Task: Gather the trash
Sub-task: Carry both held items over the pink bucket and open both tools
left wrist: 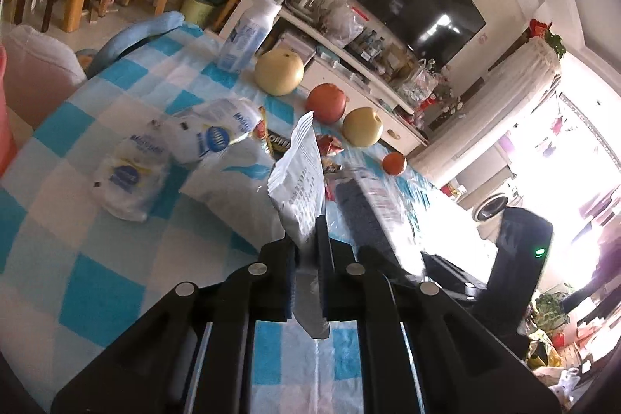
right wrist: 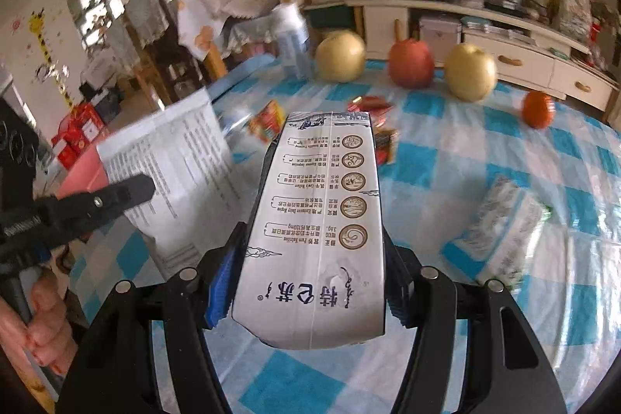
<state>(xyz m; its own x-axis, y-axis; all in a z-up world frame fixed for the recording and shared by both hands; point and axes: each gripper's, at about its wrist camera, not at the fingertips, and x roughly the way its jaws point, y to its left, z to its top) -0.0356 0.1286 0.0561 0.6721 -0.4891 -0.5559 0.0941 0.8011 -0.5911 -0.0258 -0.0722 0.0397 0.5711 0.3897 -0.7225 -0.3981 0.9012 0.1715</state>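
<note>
Left gripper (left wrist: 306, 247) has its jaws pinched on a flat white wrapper (left wrist: 299, 189), printed text side showing, held upright off the table. Same wrapper (right wrist: 174, 181) shows in the right wrist view, clamped by the left gripper (right wrist: 149, 186) with the person's hand (right wrist: 46, 321) on its handle.

Right gripper (right wrist: 314, 258) has its jaws closed on the sides of a white milk carton (right wrist: 322, 227) with brown round icons and Chinese print, lifted above the blue-and-white checked tablecloth (right wrist: 446, 158). In the left wrist view the carton (left wrist: 372, 204) sits just right of the wrapper.

Landmark: red apple (left wrist: 326, 102), near the far table edge. 2 yellow pears flank it: 1 pear (left wrist: 278, 71) to its left, another pear (left wrist: 363, 127) to its right. An orange (left wrist: 394, 163) lies further right of that. A white plastic bottle (left wrist: 248, 33) stands left of the first pear.

Nearer the camera than the apple: small red snack wrappers (left wrist: 328, 144) on the cloth, plus 2 crumpled white-and-blue bags (left wrist: 215, 134) (left wrist: 128, 177) to the left. In the right wrist view another crumpled printed wrapper (right wrist: 500, 224) lies on the cloth, well in front of and right of the apple (right wrist: 411, 63).
</note>
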